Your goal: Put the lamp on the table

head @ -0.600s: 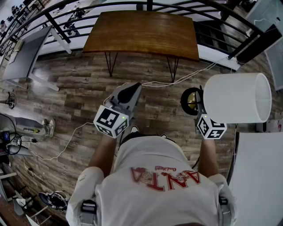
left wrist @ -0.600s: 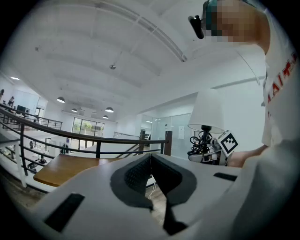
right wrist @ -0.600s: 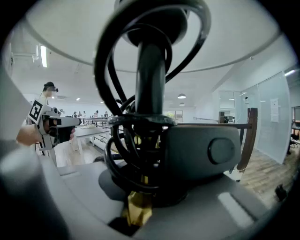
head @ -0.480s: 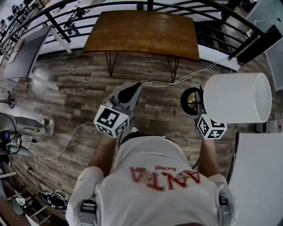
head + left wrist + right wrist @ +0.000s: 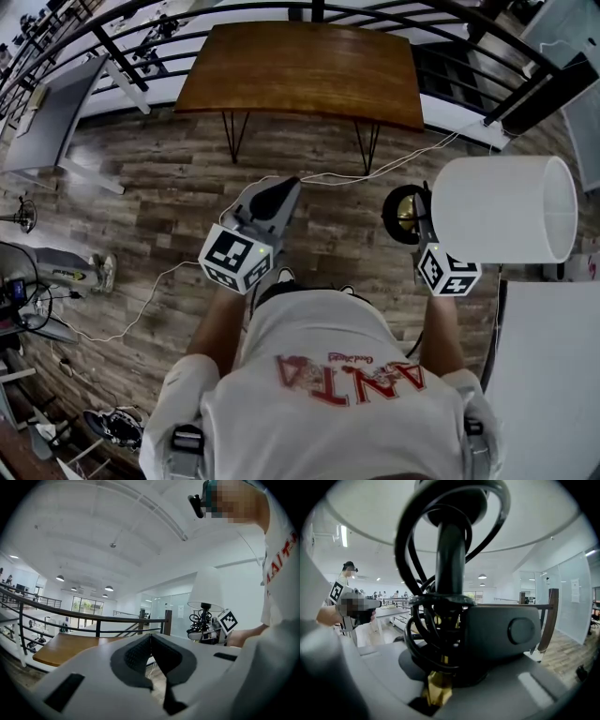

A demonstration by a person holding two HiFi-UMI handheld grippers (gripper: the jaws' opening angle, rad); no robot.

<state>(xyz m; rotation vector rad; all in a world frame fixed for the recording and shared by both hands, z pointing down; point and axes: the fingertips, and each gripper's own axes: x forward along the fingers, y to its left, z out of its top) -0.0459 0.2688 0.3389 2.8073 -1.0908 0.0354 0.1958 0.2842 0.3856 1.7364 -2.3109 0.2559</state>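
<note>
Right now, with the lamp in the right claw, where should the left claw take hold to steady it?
Take the black stem under the white shade, coming from the side that faces the left claw. The stem is slim enough for jaws; the shade looks too wide and flimsy. The right claw clamps the stem, and the left claw is shut, so open it first.

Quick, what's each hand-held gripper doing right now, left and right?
Left hand-held gripper: closed, jaws together, nothing between them.
Right hand-held gripper: closed on the lamp, gripping its stem.
</note>
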